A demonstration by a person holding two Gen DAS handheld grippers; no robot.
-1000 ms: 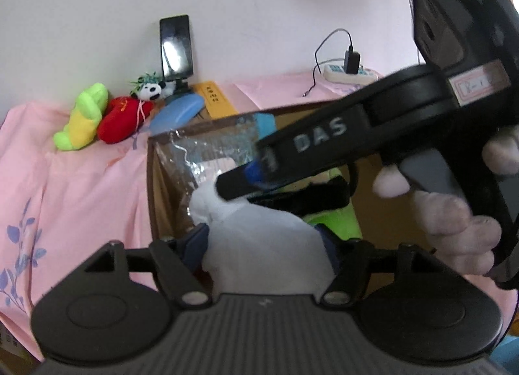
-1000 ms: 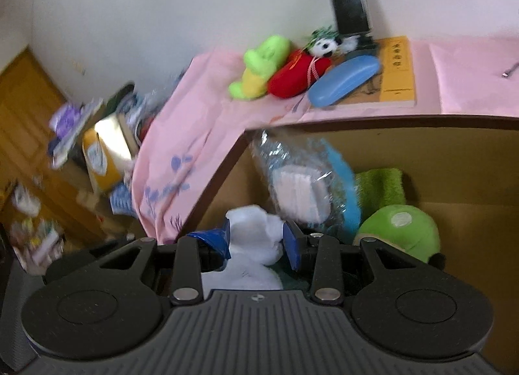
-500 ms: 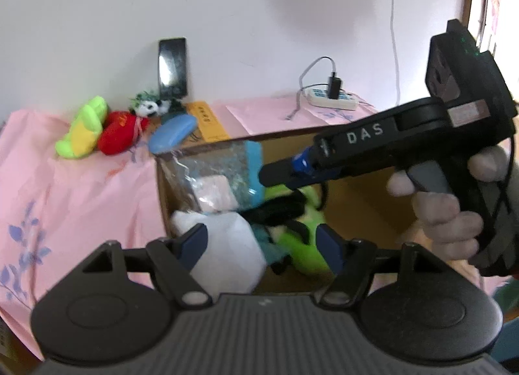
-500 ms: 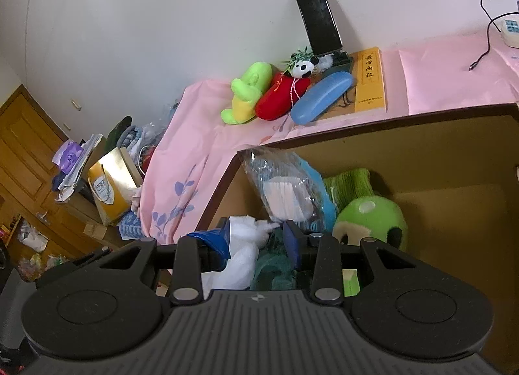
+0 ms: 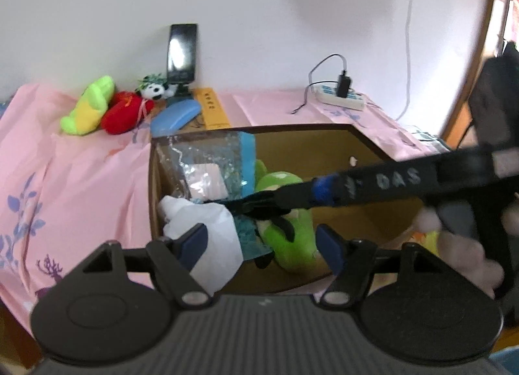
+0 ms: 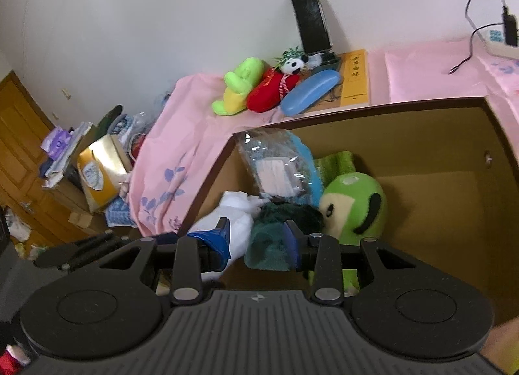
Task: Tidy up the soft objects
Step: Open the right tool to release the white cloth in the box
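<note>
White plush (image 6: 235,222) sits just at 11 o'clock of the right tool (image 6: 256,239), fingers apart, empty; left tool (image 5: 262,242) spread wide, hovering above the cardboard box (image 5: 366,145).

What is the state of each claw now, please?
Left claw: open, holding nothing.
Right claw: open, holding nothing.

Black ribbed left tool (image 5: 262,245) with blue pads; right tool (image 5: 259,205) lettered "DAS".
</note>
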